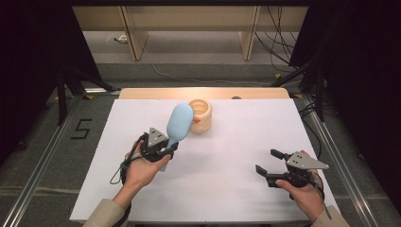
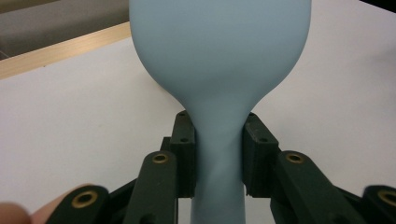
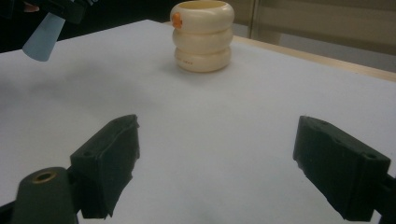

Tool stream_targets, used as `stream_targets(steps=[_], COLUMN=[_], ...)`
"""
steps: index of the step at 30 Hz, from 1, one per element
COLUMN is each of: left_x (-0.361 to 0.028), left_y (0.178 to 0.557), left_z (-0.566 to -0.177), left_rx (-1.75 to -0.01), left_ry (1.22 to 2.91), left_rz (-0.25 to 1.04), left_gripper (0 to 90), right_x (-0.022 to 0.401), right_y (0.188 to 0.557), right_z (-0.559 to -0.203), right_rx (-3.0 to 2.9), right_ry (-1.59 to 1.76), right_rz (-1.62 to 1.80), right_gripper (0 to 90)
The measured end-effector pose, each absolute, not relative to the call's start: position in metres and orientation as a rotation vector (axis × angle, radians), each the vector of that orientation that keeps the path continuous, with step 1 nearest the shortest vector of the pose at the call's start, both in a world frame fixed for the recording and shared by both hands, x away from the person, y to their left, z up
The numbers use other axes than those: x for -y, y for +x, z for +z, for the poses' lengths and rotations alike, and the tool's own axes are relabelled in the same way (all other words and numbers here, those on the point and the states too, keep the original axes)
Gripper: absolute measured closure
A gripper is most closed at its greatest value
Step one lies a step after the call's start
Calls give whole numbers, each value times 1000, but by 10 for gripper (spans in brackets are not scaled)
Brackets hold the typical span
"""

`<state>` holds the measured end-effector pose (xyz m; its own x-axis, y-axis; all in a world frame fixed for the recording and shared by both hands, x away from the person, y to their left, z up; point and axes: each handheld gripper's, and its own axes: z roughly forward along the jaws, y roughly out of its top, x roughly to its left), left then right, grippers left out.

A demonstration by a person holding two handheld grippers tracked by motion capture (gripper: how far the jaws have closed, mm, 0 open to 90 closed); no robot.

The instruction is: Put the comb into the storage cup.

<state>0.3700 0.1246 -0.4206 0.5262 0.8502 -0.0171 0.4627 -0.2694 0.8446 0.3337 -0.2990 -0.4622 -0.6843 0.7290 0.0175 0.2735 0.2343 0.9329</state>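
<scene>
One hairbrush (image 1: 179, 124), one ribbed cup (image 1: 200, 116)

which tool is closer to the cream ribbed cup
Left. The left tool, gripping the blue brush, sits just in front of the cup. The right tool waits open, far off toward the table's near right.

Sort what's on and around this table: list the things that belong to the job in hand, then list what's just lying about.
In the job:
- light blue brush, clamped at its handle by the left gripper
- cream ringed holder, just beyond the brush head
- right gripper, jaws wide apart with nothing between them, low over the white table

Lying about:
- cables on the floor behind the table
- floor marking "5"
</scene>
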Motion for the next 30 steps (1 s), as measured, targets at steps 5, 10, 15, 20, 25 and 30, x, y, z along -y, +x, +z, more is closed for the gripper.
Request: stream_targets(steps=[5, 10, 15, 20, 25, 30], left_x=[-123, -120, -117, -113, -110, -106], left_y=[368, 366, 364, 362, 360, 358], left_z=[-419, -418, -416, -416, -416, -416], left_rx=[-1064, -1054, -1040, -1027, -1015, -1005], left_ry=[1905, 1901, 1896, 1890, 1893, 1894], left_rz=[577, 577, 578, 578, 578, 578], left_gripper=[696, 696, 696, 696, 696, 696], right_x=[299, 299, 299, 299, 299, 298], right_y=[334, 334, 334, 334, 334, 334], right_z=[-462, -462, -462, -462, -462, -462], right_rx=[-2090, -2088, -2088, -2086, -2087, -2086], right_ry=[921, 921, 921, 925, 923, 923], right_rz=[1447, 1447, 1446, 1448, 1447, 1448], right_gripper=[155, 155, 155, 155, 155, 155])
